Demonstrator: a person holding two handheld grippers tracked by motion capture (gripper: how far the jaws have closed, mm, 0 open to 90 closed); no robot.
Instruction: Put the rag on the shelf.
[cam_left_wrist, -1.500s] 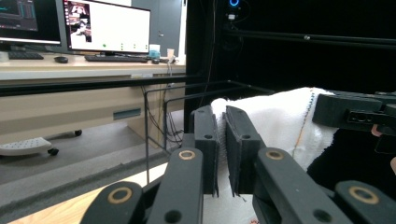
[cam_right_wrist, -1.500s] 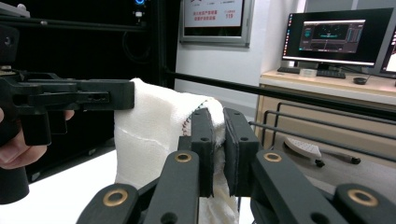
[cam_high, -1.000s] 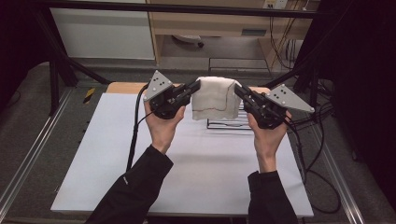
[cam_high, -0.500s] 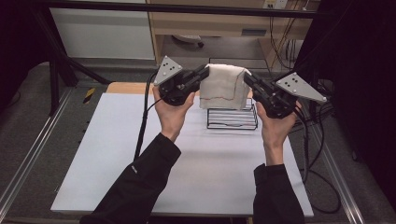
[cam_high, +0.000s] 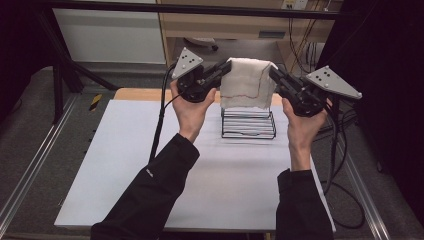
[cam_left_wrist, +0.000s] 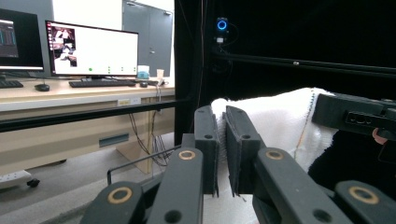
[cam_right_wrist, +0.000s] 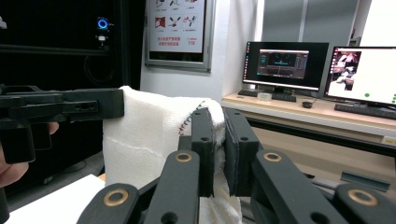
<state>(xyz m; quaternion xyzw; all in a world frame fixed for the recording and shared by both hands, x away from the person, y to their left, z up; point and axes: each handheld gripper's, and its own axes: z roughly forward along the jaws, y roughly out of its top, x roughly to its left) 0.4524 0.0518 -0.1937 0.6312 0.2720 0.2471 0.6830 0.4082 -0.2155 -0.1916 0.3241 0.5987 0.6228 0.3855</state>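
In the high view a black wire rack (cam_high: 248, 123) stands on the white counter (cam_high: 125, 165), in the upper middle of the frame, between the two raised hands. Its thin parallel bars form an open basket, and nothing can be seen lying inside it.

Just above the rack, in the upper centre of the frame, hangs a white towel (cam_high: 247, 82), held clear of the wire and stretched between the two tools. It is a soft, looped cloth, folded so it drapes in a short rectangle, with a thin reddish stitched line running across and down its face. In the left gripper view the towel (cam_left_wrist: 275, 121) fills the middle right, with a line of coloured stitching along its right edge. In the right gripper view the towel (cam_right_wrist: 149, 135) hangs at the middle left, and the same stitching marks its upper corner.

The left gripper (cam_high: 226, 69) pinches the towel's left upper corner, its jaws pressed together on the cloth. The right gripper (cam_high: 274, 74) pinches the right upper corner the same way. In each gripper view a fold of cloth is squeezed between the two black jaws, as with the left gripper (cam_left_wrist: 222, 135) and the right gripper (cam_right_wrist: 218, 140).
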